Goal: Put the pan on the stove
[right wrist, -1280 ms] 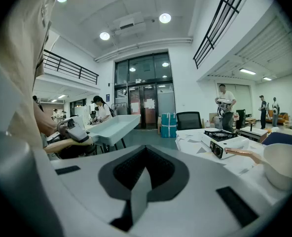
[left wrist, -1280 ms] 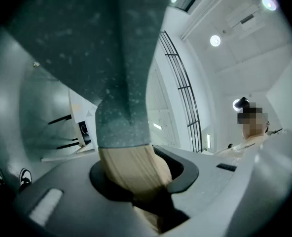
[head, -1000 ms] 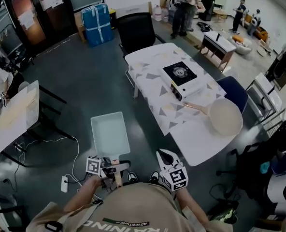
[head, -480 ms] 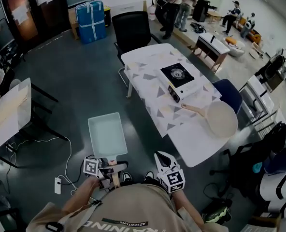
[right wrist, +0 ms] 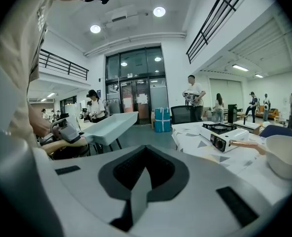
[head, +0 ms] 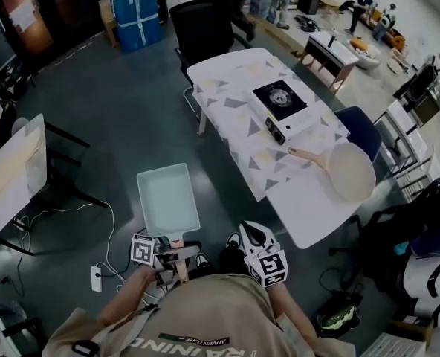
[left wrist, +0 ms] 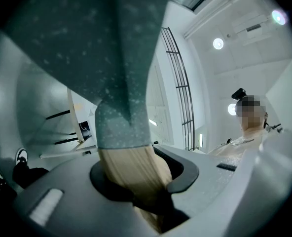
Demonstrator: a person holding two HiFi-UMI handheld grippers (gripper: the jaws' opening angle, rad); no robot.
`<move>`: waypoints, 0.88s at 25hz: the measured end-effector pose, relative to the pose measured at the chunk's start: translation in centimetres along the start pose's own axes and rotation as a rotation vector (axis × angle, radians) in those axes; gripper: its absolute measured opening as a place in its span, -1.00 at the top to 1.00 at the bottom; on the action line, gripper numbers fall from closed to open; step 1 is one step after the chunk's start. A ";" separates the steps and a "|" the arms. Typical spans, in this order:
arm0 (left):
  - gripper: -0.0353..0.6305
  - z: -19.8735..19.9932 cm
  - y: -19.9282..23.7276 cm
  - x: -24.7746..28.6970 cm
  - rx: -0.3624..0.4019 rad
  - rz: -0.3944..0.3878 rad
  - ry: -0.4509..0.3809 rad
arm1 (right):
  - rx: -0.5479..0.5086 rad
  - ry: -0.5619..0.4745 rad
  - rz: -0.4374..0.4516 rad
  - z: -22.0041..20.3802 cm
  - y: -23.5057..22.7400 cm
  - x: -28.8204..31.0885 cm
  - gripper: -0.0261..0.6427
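A pale green square pan (head: pixel 167 199) with a wooden handle (left wrist: pixel 131 170) hangs over the grey floor in front of me. My left gripper (head: pixel 173 256) is shut on that handle, and the pan's underside (left wrist: pixel 87 43) fills the left gripper view. My right gripper (head: pixel 253 236) hovers beside it, shut and holding nothing. In the right gripper view the square pan (right wrist: pixel 111 127) shows to the left. The portable stove (head: pixel 283 104) sits on the white patterned table (head: pixel 231 88) ahead to the right, with a round cream pan (head: pixel 350 171) lying nearer than it. Both the stove (right wrist: pixel 220 132) and round pan (right wrist: pixel 285 155) are well out of reach.
A black office chair (head: pixel 201 32) stands at the table's far end and a blue chair (head: pixel 361 136) at its right side. A white side table (head: pixel 15 177) is at my left. A power strip (head: pixel 96 277) with cable lies on the floor. A blue box (head: pixel 134 13) and several people are at the back.
The view has swung a little, so the table and stove sit slightly lower and farther right. Both grippers keep their pose, the left still holding the square pan. People at the back have shifted.
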State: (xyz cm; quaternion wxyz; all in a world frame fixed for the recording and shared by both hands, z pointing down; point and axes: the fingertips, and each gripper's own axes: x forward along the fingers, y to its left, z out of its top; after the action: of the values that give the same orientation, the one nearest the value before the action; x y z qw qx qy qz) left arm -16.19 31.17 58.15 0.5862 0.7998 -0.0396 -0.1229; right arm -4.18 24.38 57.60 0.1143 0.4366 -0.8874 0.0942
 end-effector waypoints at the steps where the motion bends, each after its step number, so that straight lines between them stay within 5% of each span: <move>1: 0.58 0.3 0.3 0.1 -0.007 0.003 -0.003 | 0.003 0.001 0.004 -0.1 -0.4 0.4 0.93; 17: 0.58 11.4 4.4 5.5 0.093 0.067 -0.043 | -0.027 -0.020 0.132 1.8 -10.6 9.8 0.93; 22: 0.58 13.2 5.7 6.2 0.046 0.064 -0.091 | -0.047 -0.017 0.192 2.1 -12.3 12.1 0.93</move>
State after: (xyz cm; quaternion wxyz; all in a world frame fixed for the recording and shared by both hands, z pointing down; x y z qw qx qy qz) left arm -12.89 15.90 58.90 0.5689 0.8049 -0.0946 -0.1394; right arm -1.80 7.32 59.87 0.1078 0.3476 -0.9280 0.0801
